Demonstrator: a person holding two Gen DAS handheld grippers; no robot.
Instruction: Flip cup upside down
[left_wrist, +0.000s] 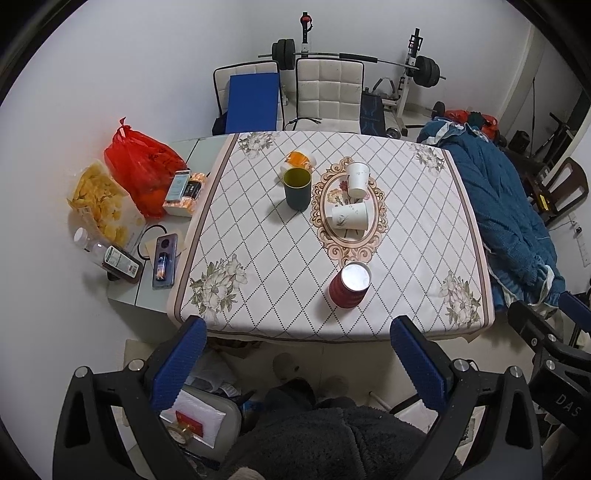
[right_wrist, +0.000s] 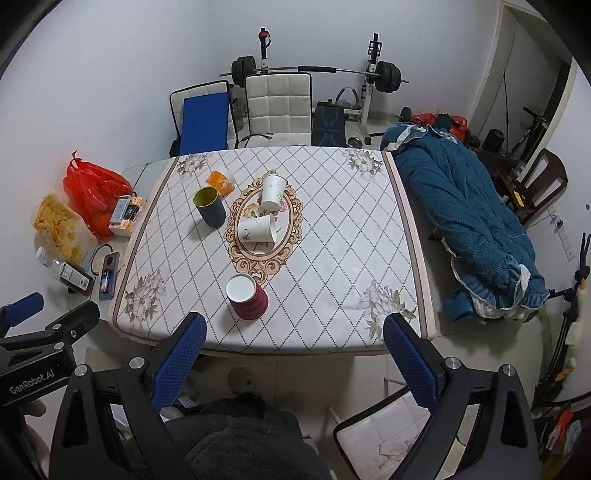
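Both tools are held back off the near edge of the table (left_wrist: 258, 280), likely to keep all the cups in view. The left gripper (left_wrist: 299, 325) has its blue pads spread wide with nothing between them, and so does the right gripper (right_wrist: 295, 321).

The red cup (left_wrist: 345, 291) stands nearest, close to the near edge. Its top shows as a white disc, but from this steep angle I cannot tell whether that is an open mouth or an upturned base. The dark cup (left_wrist: 297, 188) stands farther back and to the left, mouth up, its yellow-green inside visible. On the oval medallion, one white paper cup (left_wrist: 357, 180) stands at the far end and another white cup (left_wrist: 349, 218) lies on its side just near of it. An orange-and-white cup (left_wrist: 299, 158) lies tipped over behind the dark one.

With the jaws empty, this would fit a red cup already turned over or a cup about to be picked.

The left tool's body reads "GenRobot.AI" (right_wrist: 31, 384) and the right tool's shows "DAS" (left_wrist: 569, 404). The labels on the bottle (left_wrist: 118, 260) and boxes at the left are too small to read
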